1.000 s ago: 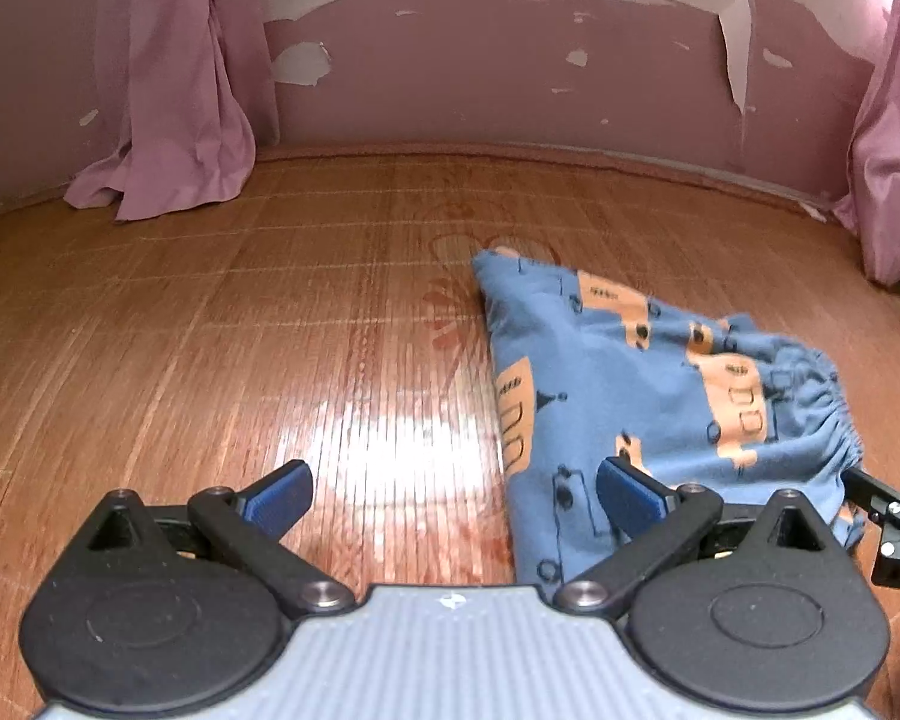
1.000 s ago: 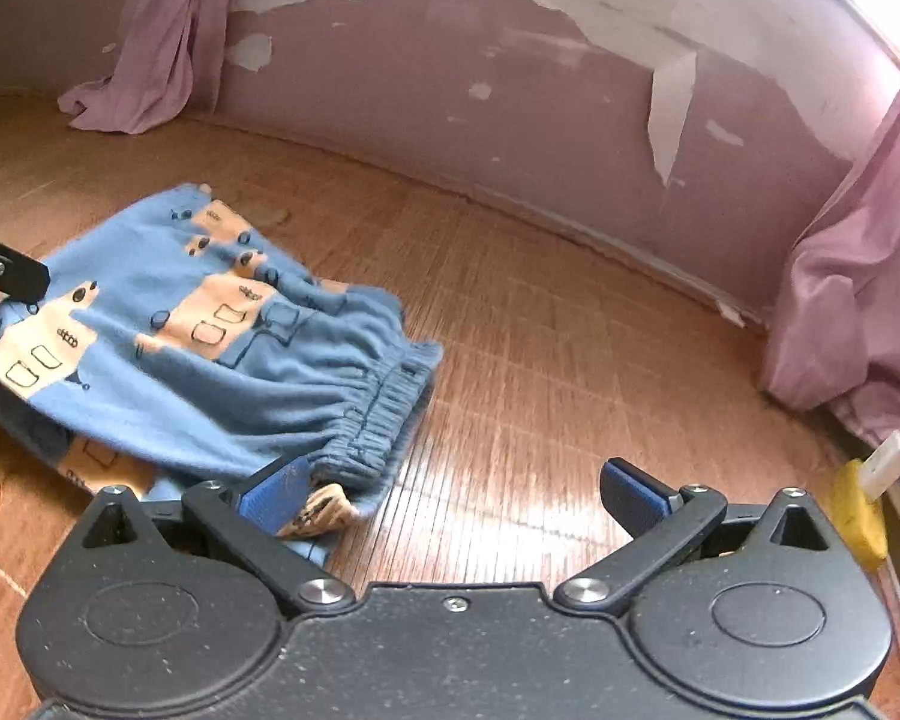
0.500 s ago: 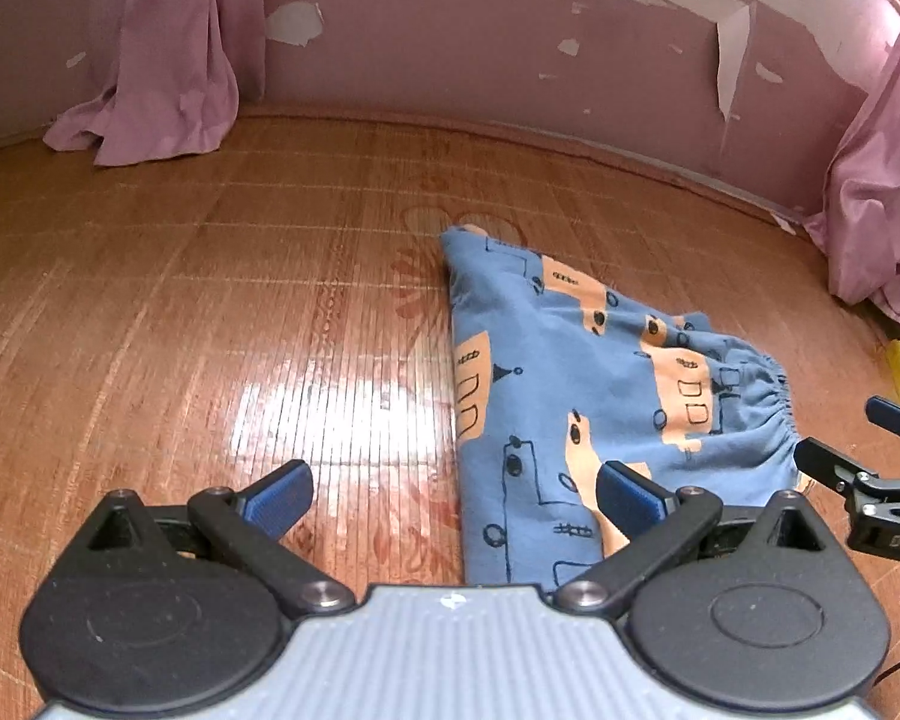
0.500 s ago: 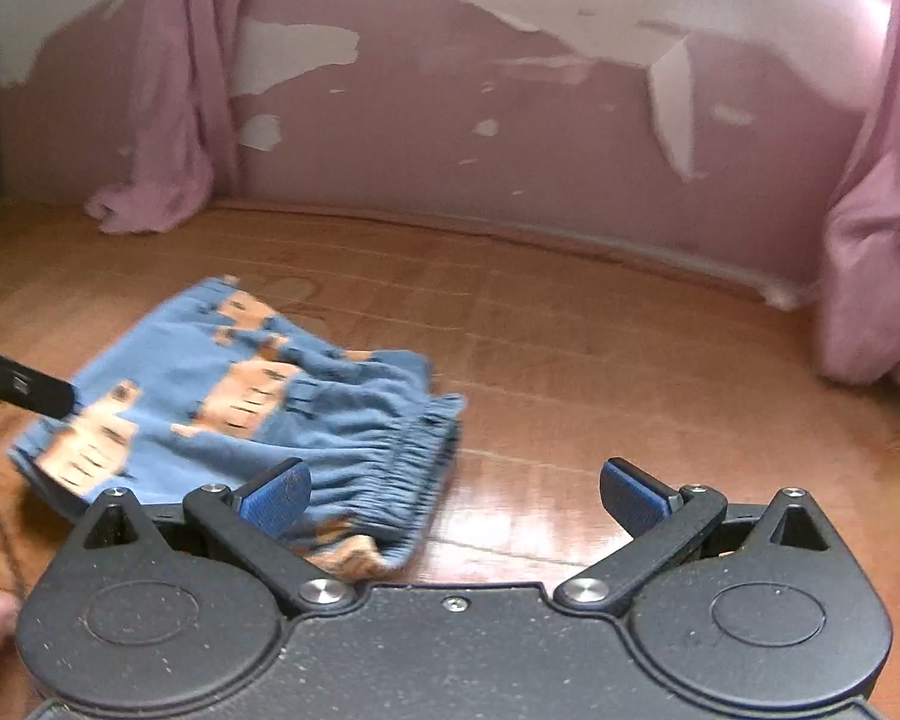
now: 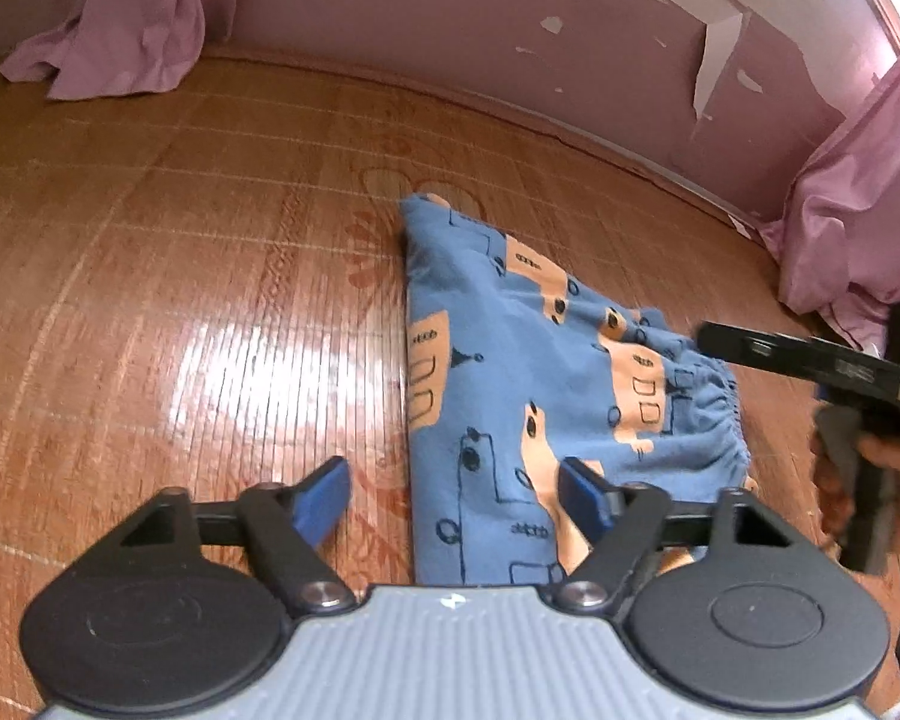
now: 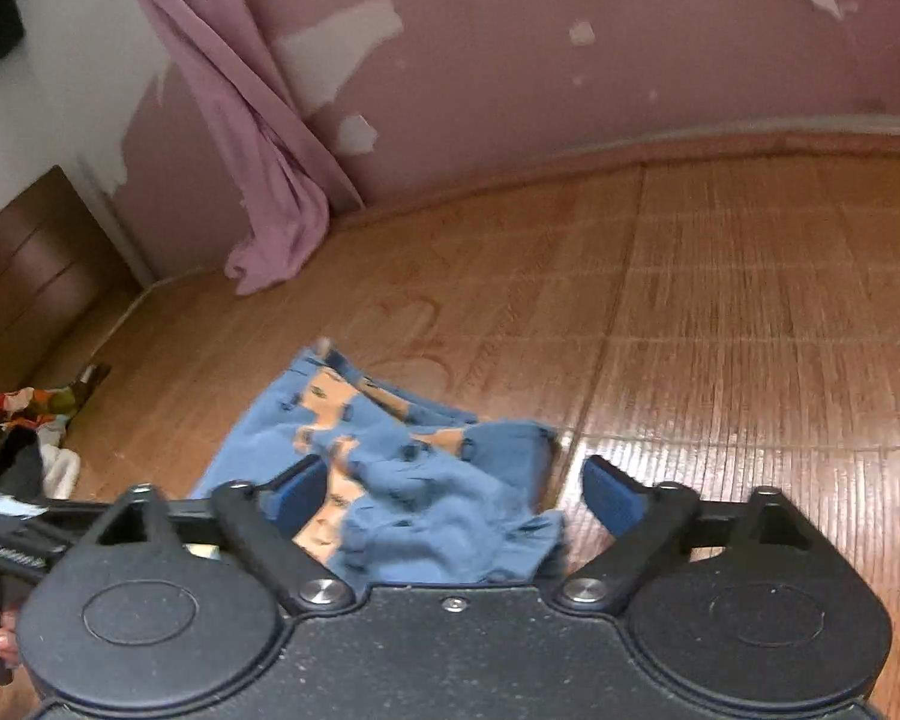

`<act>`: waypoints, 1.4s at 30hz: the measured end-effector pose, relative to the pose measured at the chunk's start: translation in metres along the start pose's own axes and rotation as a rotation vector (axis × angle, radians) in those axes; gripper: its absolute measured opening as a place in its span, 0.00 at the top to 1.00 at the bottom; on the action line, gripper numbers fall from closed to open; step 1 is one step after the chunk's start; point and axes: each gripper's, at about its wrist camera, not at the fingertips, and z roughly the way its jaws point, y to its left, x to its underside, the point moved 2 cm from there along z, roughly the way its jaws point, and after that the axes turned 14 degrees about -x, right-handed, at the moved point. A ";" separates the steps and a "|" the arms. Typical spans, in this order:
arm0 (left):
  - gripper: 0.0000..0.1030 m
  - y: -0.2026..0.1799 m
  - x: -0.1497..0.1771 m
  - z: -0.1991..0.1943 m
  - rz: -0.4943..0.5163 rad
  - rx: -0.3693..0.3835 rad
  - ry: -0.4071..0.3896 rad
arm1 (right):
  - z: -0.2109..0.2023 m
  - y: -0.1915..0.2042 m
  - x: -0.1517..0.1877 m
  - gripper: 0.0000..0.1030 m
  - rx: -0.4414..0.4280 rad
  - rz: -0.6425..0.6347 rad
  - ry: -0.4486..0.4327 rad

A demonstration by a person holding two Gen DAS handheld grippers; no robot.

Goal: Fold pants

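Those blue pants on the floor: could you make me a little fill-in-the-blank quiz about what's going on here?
1. The pants are blue with ____ patches.
2. They lie on a ____ floor.
3. The left gripper has its jaws ____.
4. The curtains are ____.

Missing words: orange; wooden; open; pink

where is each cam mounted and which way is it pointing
Left wrist: on the left gripper, looking forward over the blue pants with orange print toward the pink wall; the right gripper and a hand show at right.
Right wrist: on the right gripper, looking over the pants' bunched waistband; fingers show at lower left.
Both share the pants and the wooden floor.
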 end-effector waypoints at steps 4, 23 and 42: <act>0.52 0.002 0.003 0.001 -0.010 0.037 0.026 | 0.004 -0.008 0.006 0.32 0.008 -0.003 0.000; 0.76 -0.001 0.005 -0.004 -0.035 0.009 0.032 | 0.015 0.020 0.025 0.74 0.171 -0.157 -0.030; 0.81 0.007 0.014 -0.015 -0.056 0.100 0.031 | -0.012 0.087 0.064 0.81 0.409 -0.266 -0.230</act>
